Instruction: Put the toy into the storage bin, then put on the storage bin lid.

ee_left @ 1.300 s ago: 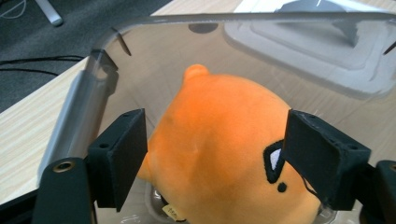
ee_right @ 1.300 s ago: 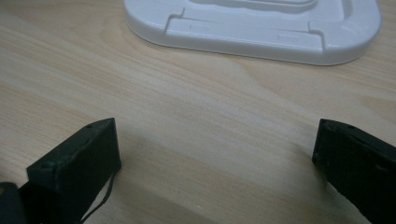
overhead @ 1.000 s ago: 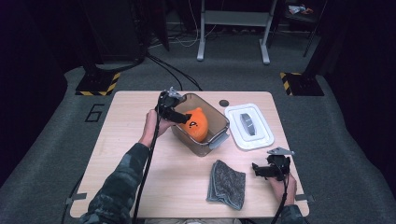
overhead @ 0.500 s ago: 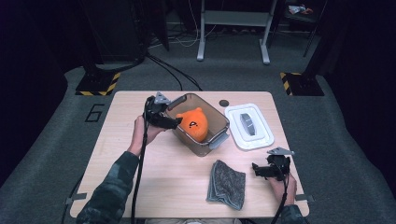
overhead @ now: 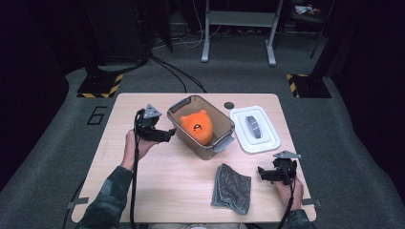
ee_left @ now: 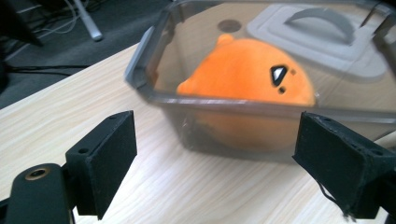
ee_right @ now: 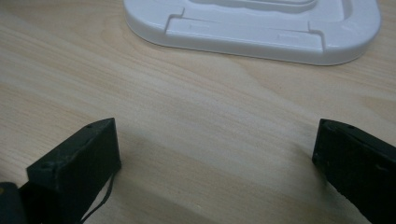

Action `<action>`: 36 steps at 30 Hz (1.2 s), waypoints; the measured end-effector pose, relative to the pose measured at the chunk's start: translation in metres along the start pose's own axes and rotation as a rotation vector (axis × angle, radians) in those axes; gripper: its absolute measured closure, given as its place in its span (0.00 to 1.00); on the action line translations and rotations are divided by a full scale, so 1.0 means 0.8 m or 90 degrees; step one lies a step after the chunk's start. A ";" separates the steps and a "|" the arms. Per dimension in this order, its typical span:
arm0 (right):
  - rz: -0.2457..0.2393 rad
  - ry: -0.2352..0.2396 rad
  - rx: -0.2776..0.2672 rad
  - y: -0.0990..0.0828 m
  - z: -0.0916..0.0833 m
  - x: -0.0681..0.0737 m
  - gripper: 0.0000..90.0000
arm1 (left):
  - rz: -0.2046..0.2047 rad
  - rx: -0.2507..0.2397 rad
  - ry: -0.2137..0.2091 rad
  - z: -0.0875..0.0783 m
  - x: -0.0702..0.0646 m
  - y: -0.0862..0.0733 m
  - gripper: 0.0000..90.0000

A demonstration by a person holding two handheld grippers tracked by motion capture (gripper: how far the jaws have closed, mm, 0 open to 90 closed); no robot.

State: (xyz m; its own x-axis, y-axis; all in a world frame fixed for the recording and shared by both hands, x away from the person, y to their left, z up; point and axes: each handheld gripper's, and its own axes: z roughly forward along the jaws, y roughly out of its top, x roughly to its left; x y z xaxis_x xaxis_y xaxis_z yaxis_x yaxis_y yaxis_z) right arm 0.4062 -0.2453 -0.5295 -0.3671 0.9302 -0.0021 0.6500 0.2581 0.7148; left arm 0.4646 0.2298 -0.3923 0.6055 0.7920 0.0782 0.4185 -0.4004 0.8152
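Observation:
An orange plush toy (overhead: 197, 127) lies inside a clear grey plastic box (overhead: 180, 107) at the table's middle. My left gripper (overhead: 168, 134) hovers just left of the box, open, its jaws pointing at the box wall with nothing between them. In the left gripper view the open left gripper (ee_left: 215, 154) frames the box (ee_left: 144, 70) and the toy (ee_left: 243, 79) behind its wall. My right gripper (overhead: 262, 173) rests near the front right, open and empty. In the right gripper view the right gripper (ee_right: 215, 158) stands over bare wood below the white lid (ee_right: 252, 28).
The white lid (overhead: 254, 130) with a grey handle lies right of the box. A folded grey cloth (overhead: 232, 188) sits at the front, left of my right gripper. A small dark disc (overhead: 229, 105) lies behind the lid. Bare table (overhead: 119, 157) lies left of the box.
My left gripper has drawn back leftward from above the box to the table beside it, empty. The plush stays in the box. The right gripper has not moved.

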 end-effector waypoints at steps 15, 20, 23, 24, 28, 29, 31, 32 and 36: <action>-0.002 0.001 -0.001 0.000 0.000 0.000 0.00 | -0.033 0.041 0.028 0.006 0.016 -0.069 0.12; -0.001 0.001 -0.001 0.000 0.000 0.000 0.00 | -0.044 0.085 0.033 0.018 0.025 -0.099 0.11; -0.002 0.001 0.000 0.000 0.000 0.000 0.00 | -0.057 0.102 0.036 0.029 0.028 -0.117 0.10; -0.002 0.001 -0.001 0.000 0.000 0.000 0.00 | -0.058 0.106 0.037 0.032 0.030 -0.122 0.09; 0.000 0.000 -0.001 0.000 0.000 0.000 0.00 | -0.055 0.113 0.056 0.044 0.034 -0.140 0.09; 0.001 0.000 -0.001 0.000 0.000 0.000 0.00 | -0.052 0.125 0.053 0.047 0.036 -0.143 0.09; 0.000 0.001 -0.001 0.001 0.001 0.000 0.00 | -0.063 0.133 0.058 0.054 0.040 -0.148 0.07; 0.000 0.002 -0.001 0.001 0.001 -0.001 0.00 | -0.068 0.136 0.058 0.057 0.041 -0.151 0.06; -0.004 0.004 -0.002 0.001 0.001 -0.001 0.00 | -0.075 0.143 0.054 0.066 0.047 -0.158 0.05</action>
State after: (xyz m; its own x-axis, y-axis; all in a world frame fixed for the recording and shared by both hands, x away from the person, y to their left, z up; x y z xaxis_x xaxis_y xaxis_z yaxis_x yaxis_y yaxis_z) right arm 0.4077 -0.2460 -0.5296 -0.3757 0.9267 -0.0025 0.6453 0.2636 0.7170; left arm 0.4700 0.2861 -0.5230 0.4887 0.8712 0.0457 0.6283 -0.3879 0.6743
